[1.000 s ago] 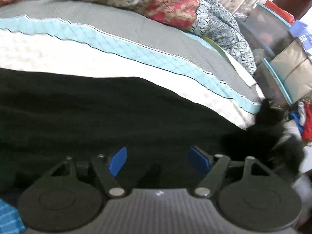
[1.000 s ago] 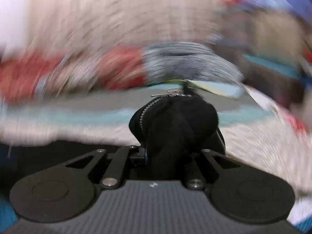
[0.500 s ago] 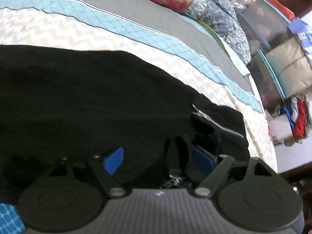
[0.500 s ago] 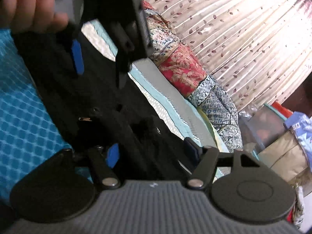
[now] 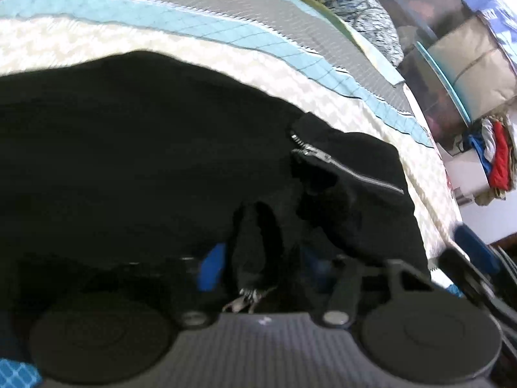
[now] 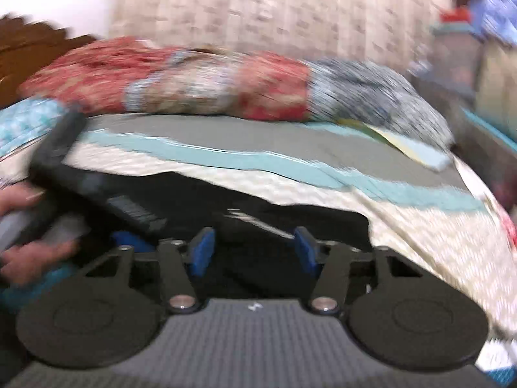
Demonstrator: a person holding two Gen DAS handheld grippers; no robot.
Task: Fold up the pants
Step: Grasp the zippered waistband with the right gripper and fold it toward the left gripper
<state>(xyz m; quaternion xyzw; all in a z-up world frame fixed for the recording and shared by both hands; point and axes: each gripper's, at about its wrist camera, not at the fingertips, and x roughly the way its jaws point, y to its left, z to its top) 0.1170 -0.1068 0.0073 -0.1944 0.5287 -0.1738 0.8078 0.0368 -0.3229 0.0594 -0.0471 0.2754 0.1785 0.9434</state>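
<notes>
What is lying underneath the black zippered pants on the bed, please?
Under the black zippered pants lies a cream patterned quilt with teal and grey bands. Whatever the quilt has directly beneath the fabric is covered.

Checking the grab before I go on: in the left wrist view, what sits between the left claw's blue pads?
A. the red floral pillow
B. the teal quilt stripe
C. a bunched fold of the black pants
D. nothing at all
C: a bunched fold of the black pants stands between the pads of the left claw, whose jaws are closing.
</notes>
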